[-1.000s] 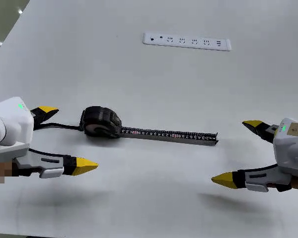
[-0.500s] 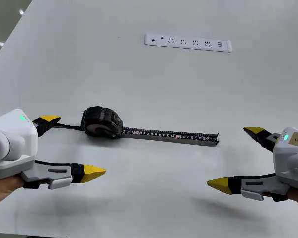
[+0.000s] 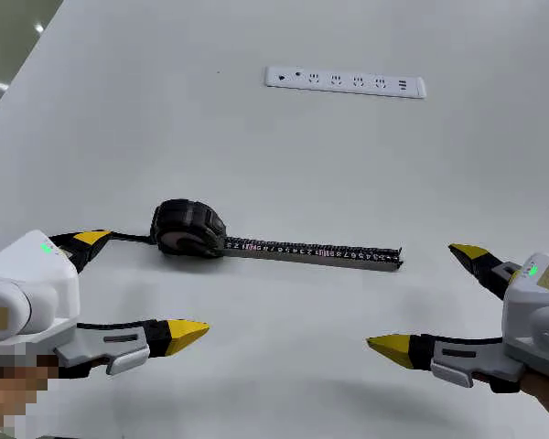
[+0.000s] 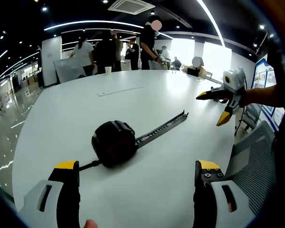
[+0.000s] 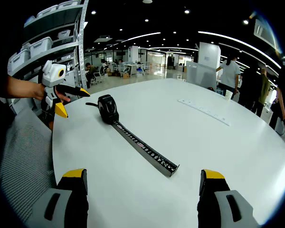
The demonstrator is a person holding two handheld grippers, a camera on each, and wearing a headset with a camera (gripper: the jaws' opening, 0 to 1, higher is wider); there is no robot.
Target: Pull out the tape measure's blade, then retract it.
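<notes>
We note tape measure (image 3: 188, 227) lying on bench (image 3: 256, 137), blade (image 3: 311, 250) extended; left gripper (image 3: 146, 283) and right gripper (image 3: 421, 297) both wide, flanking it.

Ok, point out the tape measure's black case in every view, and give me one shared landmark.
Head view: case left of centre, blade running right.
Left gripper view: case central, just beyond the jaws.
Right gripper view: case upper left, at the blade's far end.
Shared landmark: the white power strip, lying beyond the blade.
</notes>
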